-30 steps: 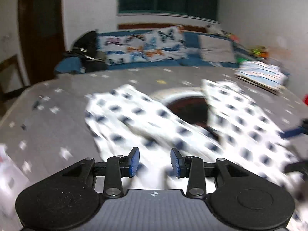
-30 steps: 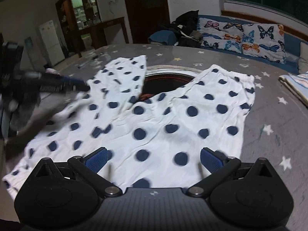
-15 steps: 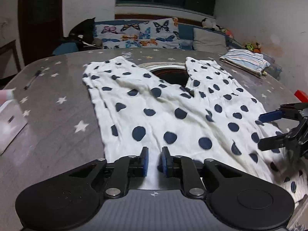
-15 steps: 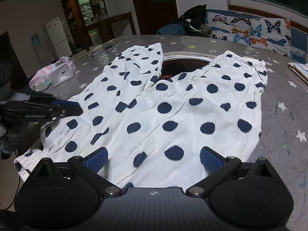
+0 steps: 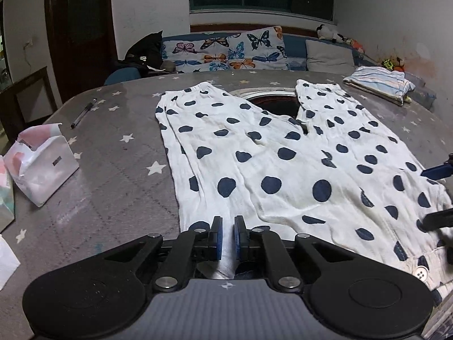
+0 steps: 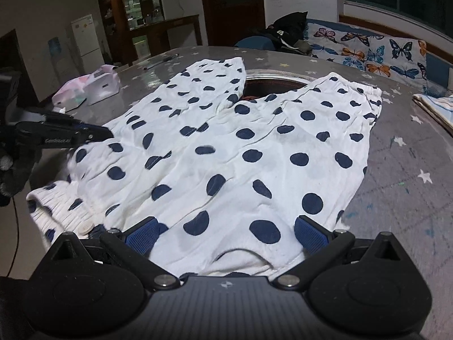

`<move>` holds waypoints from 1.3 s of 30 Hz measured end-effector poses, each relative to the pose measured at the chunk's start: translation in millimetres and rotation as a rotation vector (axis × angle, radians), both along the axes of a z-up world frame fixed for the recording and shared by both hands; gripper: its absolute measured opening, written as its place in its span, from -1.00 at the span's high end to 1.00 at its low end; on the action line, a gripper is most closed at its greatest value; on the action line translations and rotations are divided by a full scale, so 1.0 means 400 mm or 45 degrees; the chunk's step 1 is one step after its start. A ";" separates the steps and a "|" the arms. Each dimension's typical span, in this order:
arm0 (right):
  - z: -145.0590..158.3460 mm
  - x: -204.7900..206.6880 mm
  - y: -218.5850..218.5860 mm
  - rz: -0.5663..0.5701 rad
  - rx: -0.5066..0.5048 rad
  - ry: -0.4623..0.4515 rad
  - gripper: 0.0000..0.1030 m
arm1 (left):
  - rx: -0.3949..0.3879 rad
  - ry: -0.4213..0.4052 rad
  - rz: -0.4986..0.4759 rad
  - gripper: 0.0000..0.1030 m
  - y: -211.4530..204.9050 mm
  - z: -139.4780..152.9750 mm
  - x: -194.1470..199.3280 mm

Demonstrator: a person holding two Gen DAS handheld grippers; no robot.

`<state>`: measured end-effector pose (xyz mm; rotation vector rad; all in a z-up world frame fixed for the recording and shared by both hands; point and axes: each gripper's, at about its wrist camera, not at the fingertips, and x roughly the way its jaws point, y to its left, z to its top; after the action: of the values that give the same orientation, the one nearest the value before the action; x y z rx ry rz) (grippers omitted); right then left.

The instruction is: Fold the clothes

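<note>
1. White trousers [image 5: 283, 170] with navy polka dots lie spread flat on the table [image 5: 113, 170].
2. The two legs splay apart toward the far edge; the buttoned waistband is nearest.

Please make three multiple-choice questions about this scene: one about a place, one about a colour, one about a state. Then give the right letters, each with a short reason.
1. Where does the pen lie?
A. on the polka-dot trousers
B. on the table, left of the trousers
C. on the folded striped cloth

2. What colour are the dots on the trousers?
A. red
B. green
C. dark blue

3. How is the right claw?
A. open, with its fingers wide apart over the waist end
B. shut on the pen
C. shut on the tissue pack

Answers:
1 B: the pen rests on the grey star-print table, apart from the fabric.
2 C: every dot is dark blue on white.
3 A: both blue pads stand far apart, with cloth lying between them, ungripped.
</note>
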<state>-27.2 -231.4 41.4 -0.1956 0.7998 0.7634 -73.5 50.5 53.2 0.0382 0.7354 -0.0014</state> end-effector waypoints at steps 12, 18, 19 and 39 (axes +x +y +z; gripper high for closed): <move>0.068 -0.005 -0.011 -0.002 0.068 -0.056 -1.00 | 0.010 -0.082 -0.022 -0.52 -0.045 0.047 -0.006; 0.040 0.026 -0.003 -0.091 0.010 -0.066 -1.00 | 0.031 -0.091 -0.050 -0.79 -0.085 0.042 -0.005; 0.035 0.031 -0.005 -0.111 -0.003 -0.069 -1.00 | 0.036 -0.083 -0.056 -0.79 -0.089 0.036 -0.005; 0.002 -0.014 -0.110 -0.241 -0.140 -0.049 -1.00 | 0.147 -0.031 0.010 -0.82 -0.069 -0.019 -0.049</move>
<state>-32.8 -275.4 42.3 -0.2293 0.8117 0.5361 -93.2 22.8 45.8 0.1452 0.7104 0.0489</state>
